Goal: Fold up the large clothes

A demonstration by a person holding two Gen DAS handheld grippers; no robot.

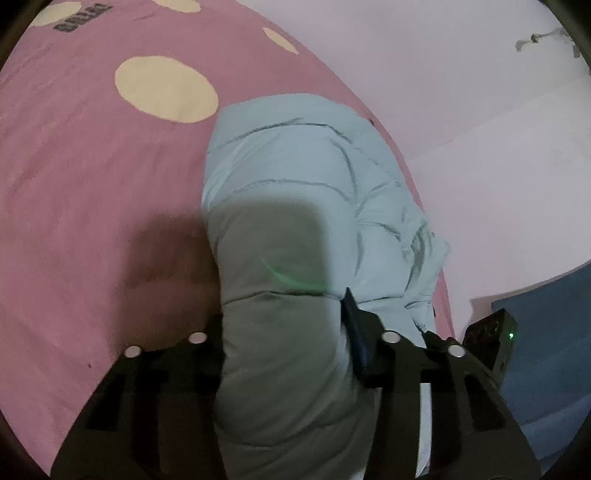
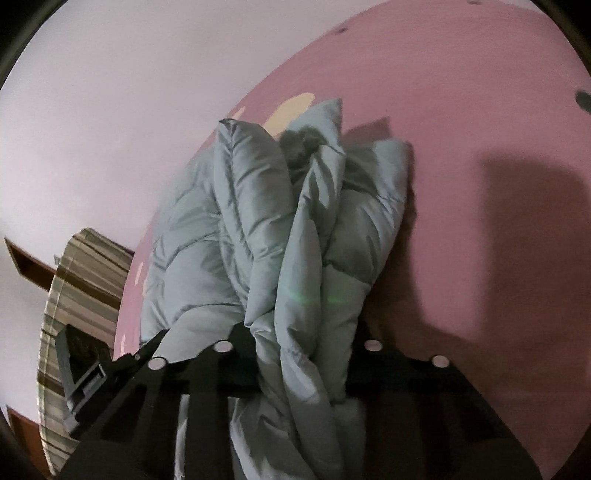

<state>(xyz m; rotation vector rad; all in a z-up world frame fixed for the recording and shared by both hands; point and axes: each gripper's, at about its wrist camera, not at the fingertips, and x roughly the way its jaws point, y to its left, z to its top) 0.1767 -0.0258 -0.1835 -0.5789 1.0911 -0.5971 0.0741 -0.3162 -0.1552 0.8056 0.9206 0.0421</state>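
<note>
A pale blue puffer jacket [image 1: 295, 177] lies on a pink bedspread [image 1: 92, 203] near its right edge. My left gripper [image 1: 284, 332] is shut on a thick fold of the jacket, which fills the gap between the fingers. In the right wrist view the same jacket [image 2: 258, 221] hangs bunched in several vertical folds. My right gripper [image 2: 299, 343] is shut on that bunch, which passes between its fingers. The fingertips of both grippers are mostly hidden by fabric.
The pink bedspread has cream spots [image 1: 166, 88] and dark lettering [image 1: 83, 20]. A pale wall [image 1: 461, 92] lies beyond the bed edge. A blue surface [image 1: 546, 350] and the other gripper's black body [image 1: 491, 343] sit right. A striped cloth [image 2: 81, 295] lies left of the bed.
</note>
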